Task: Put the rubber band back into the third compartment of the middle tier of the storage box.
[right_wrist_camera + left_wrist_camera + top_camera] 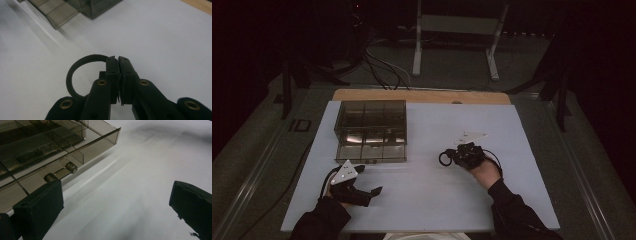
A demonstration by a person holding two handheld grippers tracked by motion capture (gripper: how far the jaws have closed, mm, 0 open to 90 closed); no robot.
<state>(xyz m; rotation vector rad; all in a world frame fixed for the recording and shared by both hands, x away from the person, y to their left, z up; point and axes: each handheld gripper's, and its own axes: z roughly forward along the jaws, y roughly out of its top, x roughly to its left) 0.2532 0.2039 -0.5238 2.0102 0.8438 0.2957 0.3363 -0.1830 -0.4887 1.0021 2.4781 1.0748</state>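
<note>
The left gripper (pixel 374 191) rests wide open near the box (pixel 371 131). The right gripper (pixel 117 61) pinches a black ring (pixel 75 72) above the mat (pixel 512 130). Probably best: carry the ring level toward a compartment, grip firm.

White table top (pixel 422 200) carries smoky clear compartment box (pixel 371 131) (far-left part).

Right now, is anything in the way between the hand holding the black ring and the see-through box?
Nothing visible is. The right hand-held gripper pinches the black ring, and only bare white table lies between it and the see-through box. The left hand-held gripper sits nearer the person, off that path.
</note>
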